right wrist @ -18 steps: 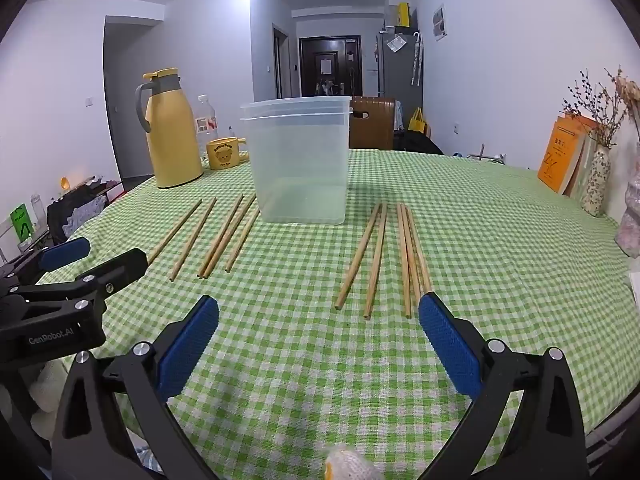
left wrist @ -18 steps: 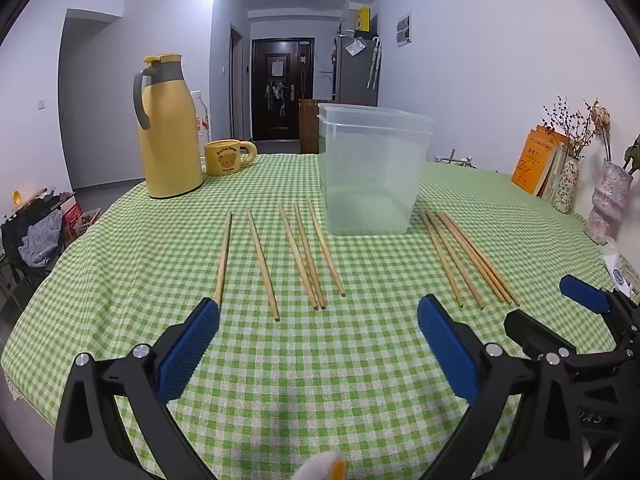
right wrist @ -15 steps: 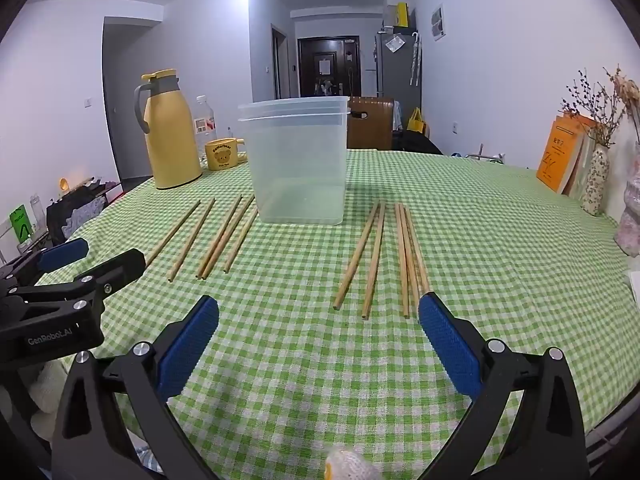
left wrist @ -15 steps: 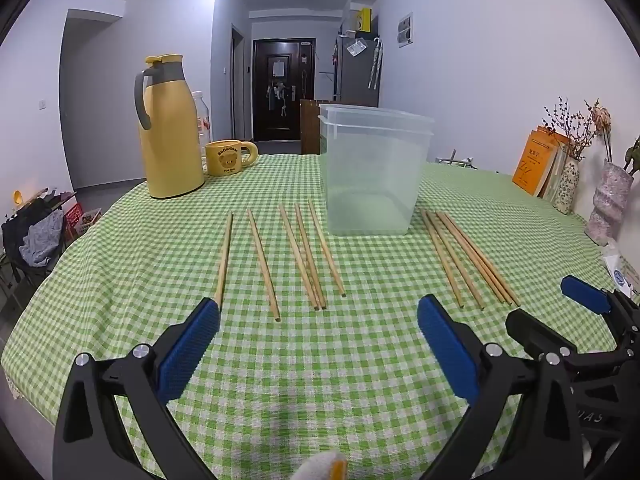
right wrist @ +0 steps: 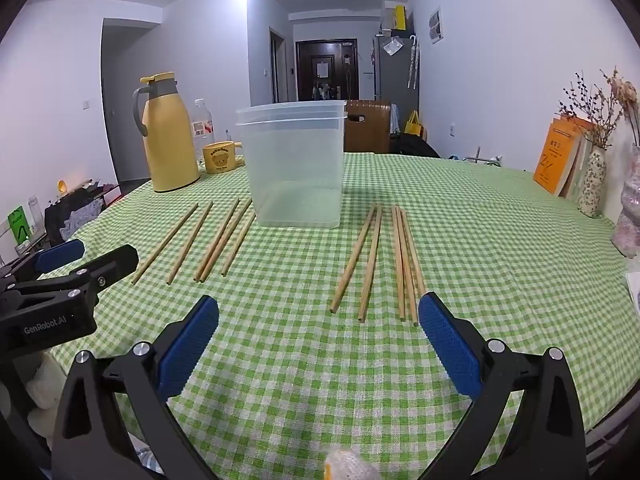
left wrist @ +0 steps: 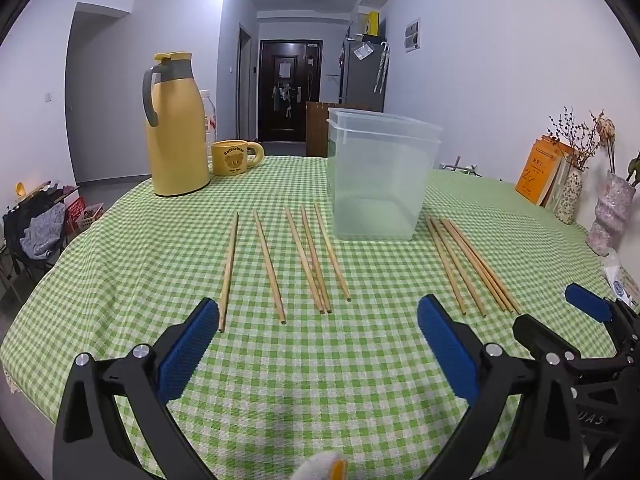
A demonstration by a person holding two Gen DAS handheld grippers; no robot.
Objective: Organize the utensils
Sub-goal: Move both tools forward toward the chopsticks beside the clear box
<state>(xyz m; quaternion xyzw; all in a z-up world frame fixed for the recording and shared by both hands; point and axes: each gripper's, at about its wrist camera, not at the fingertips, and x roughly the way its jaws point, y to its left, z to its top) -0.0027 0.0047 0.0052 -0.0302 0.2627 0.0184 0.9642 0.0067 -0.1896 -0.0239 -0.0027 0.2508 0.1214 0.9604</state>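
Several wooden chopsticks lie on the green checked tablecloth in two groups, one group left (left wrist: pixel 304 256) (right wrist: pixel 216 240) and one group right (left wrist: pixel 468 264) (right wrist: pixel 396 260) of a clear plastic container (left wrist: pixel 380 180) (right wrist: pixel 296 168). The container stands upright and looks empty. My left gripper (left wrist: pixel 316 344) is open and empty, hovering just short of the left group. My right gripper (right wrist: pixel 318 340) is open and empty, just short of the right group. Each gripper shows at the edge of the other's view: the right one (left wrist: pixel 560 320), the left one (right wrist: pixel 84 260).
A yellow thermos jug (left wrist: pixel 174 128) and a yellow bear mug (left wrist: pixel 232 156) stand at the back left of the table. Orange books (left wrist: pixel 540 168) and vases with dried flowers (left wrist: pixel 612 216) stand along the right edge. The table's near edge is just below the grippers.
Both grippers have crept slightly forward toward the chopsticks; nothing on the table has moved.
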